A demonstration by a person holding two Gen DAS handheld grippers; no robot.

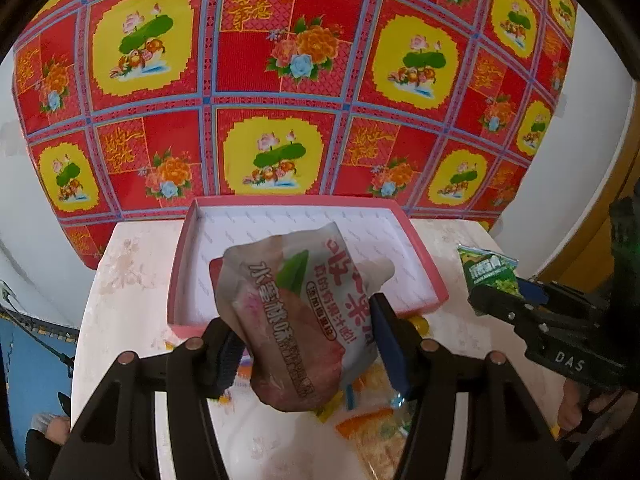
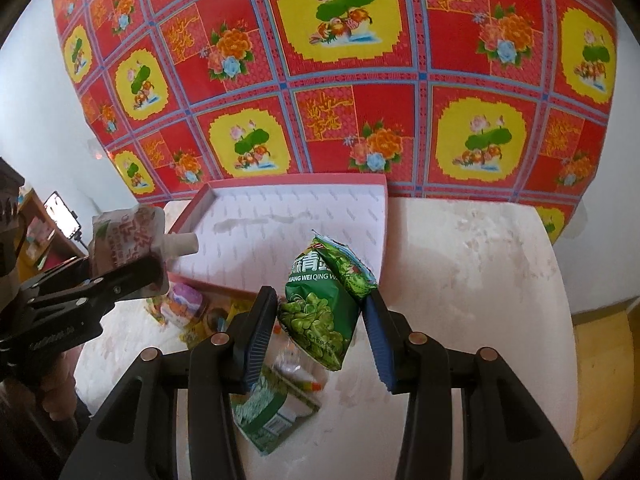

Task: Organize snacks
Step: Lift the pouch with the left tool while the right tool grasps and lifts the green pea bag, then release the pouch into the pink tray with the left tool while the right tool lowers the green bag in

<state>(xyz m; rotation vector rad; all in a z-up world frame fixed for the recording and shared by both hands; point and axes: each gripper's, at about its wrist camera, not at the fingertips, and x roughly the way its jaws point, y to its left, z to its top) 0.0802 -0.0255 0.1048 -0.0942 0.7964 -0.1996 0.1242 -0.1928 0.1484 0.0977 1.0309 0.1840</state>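
Observation:
My left gripper (image 1: pixel 304 328) is shut on a pink and white spouted jelly pouch (image 1: pixel 296 320) and holds it above the near edge of a shallow pink-rimmed box (image 1: pixel 180 264) with a white floor. My right gripper (image 2: pixel 320 316) is shut on a green pea snack packet (image 2: pixel 324 312), held above the table just right of the box (image 2: pixel 386 236). The right gripper also shows in the left wrist view (image 1: pixel 496 304) with the green packet (image 1: pixel 488 276). The left gripper shows in the right wrist view (image 2: pixel 132 276) with the pouch (image 2: pixel 128 240).
Several loose snack packets lie on the white marble table (image 2: pixel 480 280) in front of the box: an orange one (image 1: pixel 376 436), a green and white one (image 2: pixel 272 412), a purple one (image 2: pixel 184 304). A red patterned cloth (image 1: pixel 280 80) hangs behind the table.

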